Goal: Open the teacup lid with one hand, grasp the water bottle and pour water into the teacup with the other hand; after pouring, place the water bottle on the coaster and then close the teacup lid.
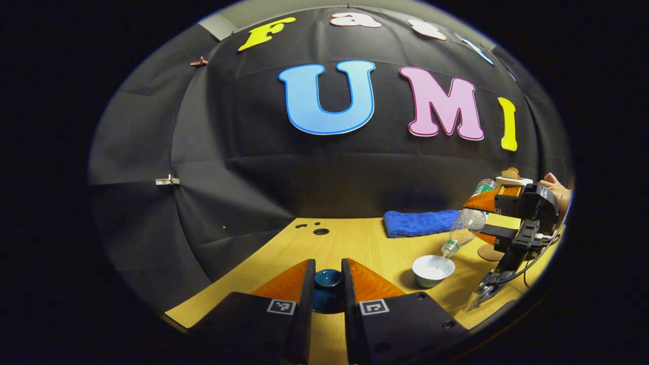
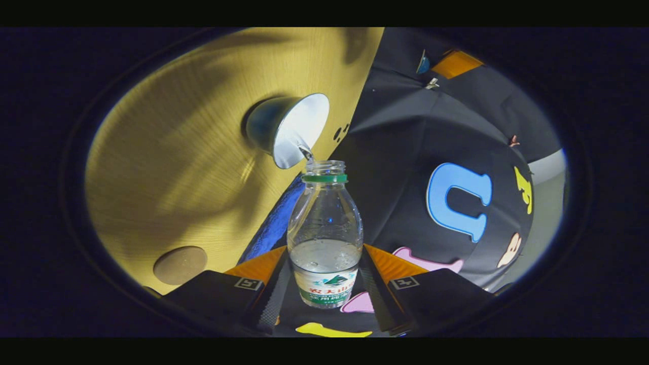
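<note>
I am pinching the dark blue teacup lid (image 1: 327, 279) between the fingers of my left gripper (image 1: 327, 284), holding it over the table (image 1: 355, 243), while my right gripper (image 2: 324, 284) is squeezing the clear plastic water bottle (image 2: 325, 223) at its label. The bottle is tilting beyond my right fingers, its open mouth just over the white teacup (image 2: 291, 129), with a thin stream running in. The round brown coaster (image 2: 180, 264) is lying beside my right gripper on the pale wood-grain table, and a fuzzy blue cloth (image 1: 421, 223) is sitting further back by the black booth wall (image 1: 253, 167).

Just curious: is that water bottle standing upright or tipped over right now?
Tipped. The water bottle slants mouth-down over the teacup, a thin stream running in, held in the right gripper.
</note>
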Demonstrator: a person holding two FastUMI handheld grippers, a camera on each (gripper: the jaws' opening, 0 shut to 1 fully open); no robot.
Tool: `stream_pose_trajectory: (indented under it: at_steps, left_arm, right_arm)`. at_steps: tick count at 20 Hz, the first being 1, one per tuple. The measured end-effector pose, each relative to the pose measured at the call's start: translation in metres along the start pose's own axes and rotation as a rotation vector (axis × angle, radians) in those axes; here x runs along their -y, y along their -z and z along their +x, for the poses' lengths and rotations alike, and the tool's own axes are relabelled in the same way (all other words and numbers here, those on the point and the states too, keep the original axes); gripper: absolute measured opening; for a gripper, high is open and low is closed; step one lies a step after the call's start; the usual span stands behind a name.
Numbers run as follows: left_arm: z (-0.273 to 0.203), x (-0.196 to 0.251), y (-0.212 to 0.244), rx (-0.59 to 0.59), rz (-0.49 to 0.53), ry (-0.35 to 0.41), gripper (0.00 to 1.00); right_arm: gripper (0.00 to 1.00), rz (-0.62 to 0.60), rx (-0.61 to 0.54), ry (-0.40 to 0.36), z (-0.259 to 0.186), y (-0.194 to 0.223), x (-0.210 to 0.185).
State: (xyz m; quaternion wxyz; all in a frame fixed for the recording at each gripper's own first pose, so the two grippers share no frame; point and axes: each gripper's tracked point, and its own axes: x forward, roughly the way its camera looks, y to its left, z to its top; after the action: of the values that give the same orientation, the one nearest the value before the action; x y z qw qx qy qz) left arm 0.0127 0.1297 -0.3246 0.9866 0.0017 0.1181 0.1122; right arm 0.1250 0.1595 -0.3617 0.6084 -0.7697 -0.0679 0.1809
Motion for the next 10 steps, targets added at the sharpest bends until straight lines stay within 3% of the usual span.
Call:
stream_pose_trajectory:
  at_steps: [1,2,5,6,10]
  left_arm:
    - [0.000,-0.001,0.000,-0.001,-0.004,-0.003,0.31]
    - [0.000,-0.001,0.001,-0.001,-0.008,-0.005,0.27]
    - [0.000,-0.005,0.003,-0.010,-0.018,-0.015,0.31]
    - [0.000,-0.007,0.005,-0.014,-0.027,-0.019,0.27]
    - [-0.004,-0.011,0.006,-0.013,-0.054,-0.039,0.27]
  right_arm:
    - [0.75,-0.010,0.001,0.000,0.000,0.000,0.000]
    - [0.75,-0.022,0.001,0.000,0.000,0.000,0.000]
    - [0.75,-0.080,0.007,0.010,0.000,-0.001,-0.001]
    - [0.78,-0.099,0.009,0.017,0.000,0.000,-0.001]
    - [0.75,-0.144,0.024,0.039,-0.001,-0.001,-0.002]
